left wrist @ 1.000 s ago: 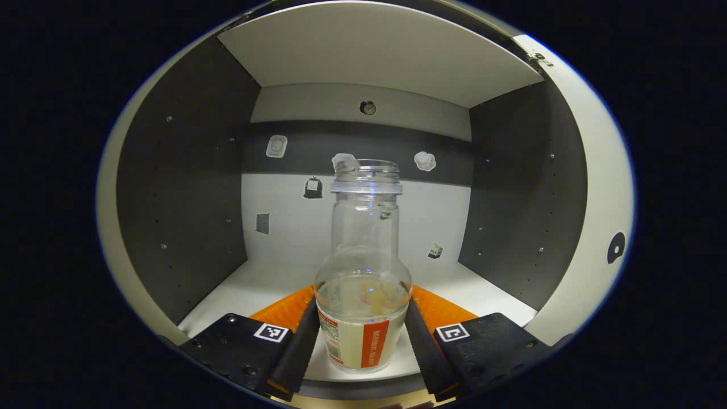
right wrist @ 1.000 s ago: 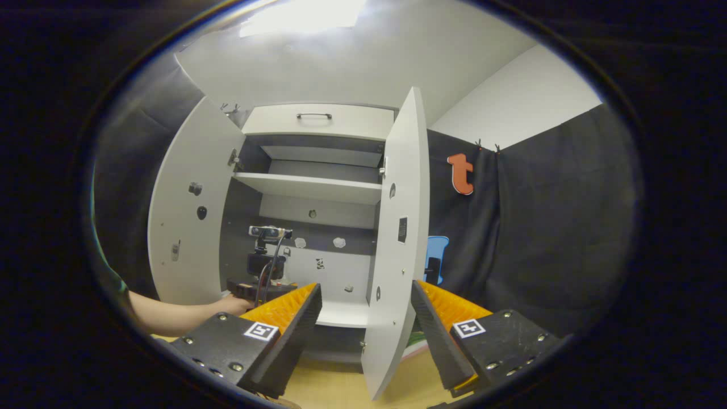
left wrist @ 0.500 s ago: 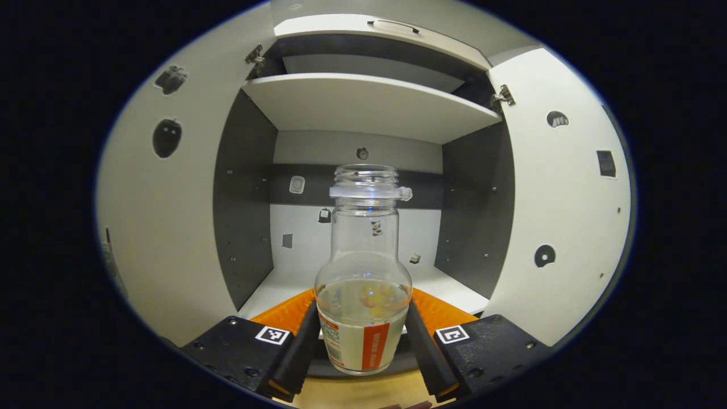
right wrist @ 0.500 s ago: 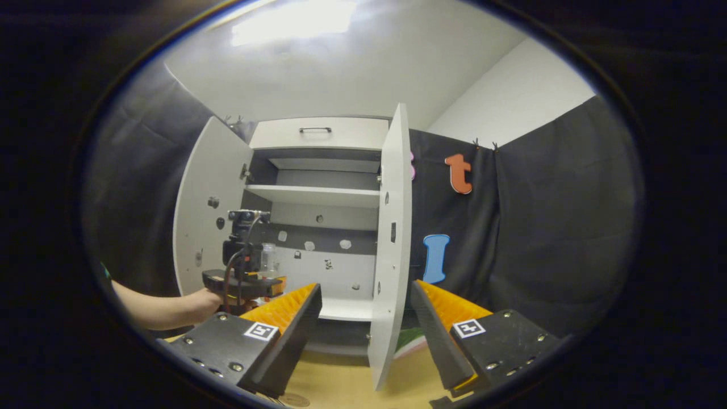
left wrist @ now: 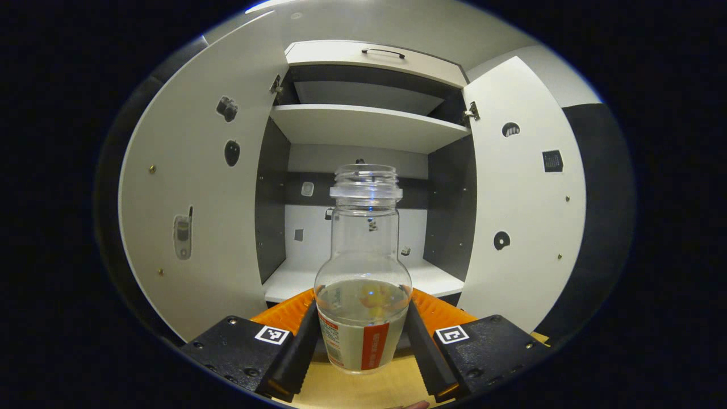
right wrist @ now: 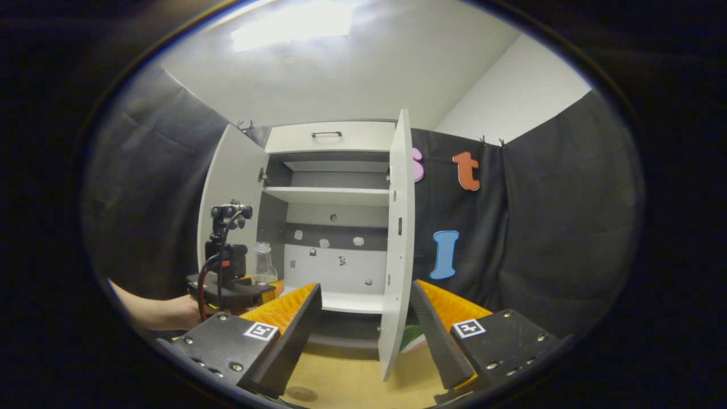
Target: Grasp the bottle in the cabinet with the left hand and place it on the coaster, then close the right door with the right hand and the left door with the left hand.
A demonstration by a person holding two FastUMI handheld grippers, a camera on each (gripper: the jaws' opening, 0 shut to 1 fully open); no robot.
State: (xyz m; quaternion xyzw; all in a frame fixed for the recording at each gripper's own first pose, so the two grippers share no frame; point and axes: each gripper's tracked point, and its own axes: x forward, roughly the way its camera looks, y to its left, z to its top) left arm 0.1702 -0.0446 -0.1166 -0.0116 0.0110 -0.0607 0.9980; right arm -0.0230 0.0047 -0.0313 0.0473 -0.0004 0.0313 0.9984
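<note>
Left gripper view — left tool (left wrist: pixel 363 341) grips bottle (left wrist: pixel 363 272); right tool (right wrist: pixel 366 324) spread wide.

Staged recording booth, not a real home: black cloth wall (right wrist: pixel 539 227) draped behind a lone white cabinet (right wrist: pixel 332 136), doors open, on a wooden tabletop (right wrist: pixel 346 380) under ceiling light (right wrist: pixel 295 23).

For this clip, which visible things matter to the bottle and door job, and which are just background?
Part of the job:
- bottle, clamped in the left gripper
- right door, open
- left door, open
- right gripper, open, holding nothing
- cabinet

Just background:
- drawer above the shelves
- stickers on doors and back wall
- wooden tabletop
</note>
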